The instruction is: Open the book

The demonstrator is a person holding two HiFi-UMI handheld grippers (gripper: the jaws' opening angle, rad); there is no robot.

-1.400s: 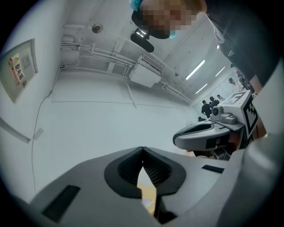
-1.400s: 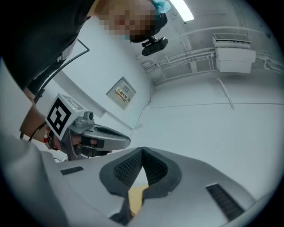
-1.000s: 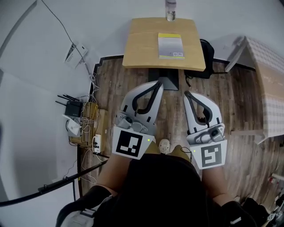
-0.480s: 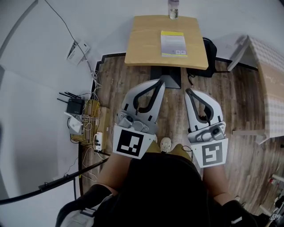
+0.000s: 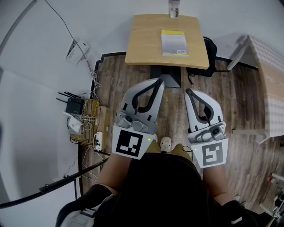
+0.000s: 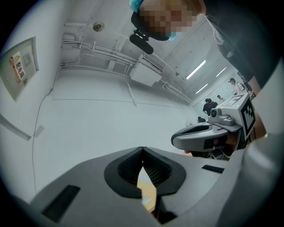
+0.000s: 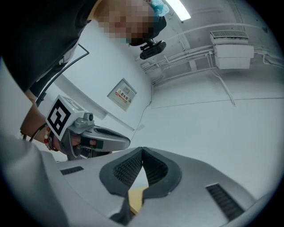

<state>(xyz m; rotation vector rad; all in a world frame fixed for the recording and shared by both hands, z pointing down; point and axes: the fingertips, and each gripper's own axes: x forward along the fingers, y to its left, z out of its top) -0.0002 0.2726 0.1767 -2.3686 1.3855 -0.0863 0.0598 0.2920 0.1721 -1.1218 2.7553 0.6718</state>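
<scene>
Closed yellow-and-grey rectangular book (image 5: 174,43) lying flat on small light wooden table (image 5: 142,48), clear plastic bottle (image 5: 174,8) at table's far edge, left claw (image 5: 158,83) and right claw (image 5: 187,92) both closed, empty, side by side above brown wood-plank floor (image 5: 230,102), well apart from book.

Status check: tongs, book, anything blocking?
Shut and empty: left tongs, right tongs, both short of table. Closed book lies flat on it. Only a bottle beyond; path looks clear.
</scene>
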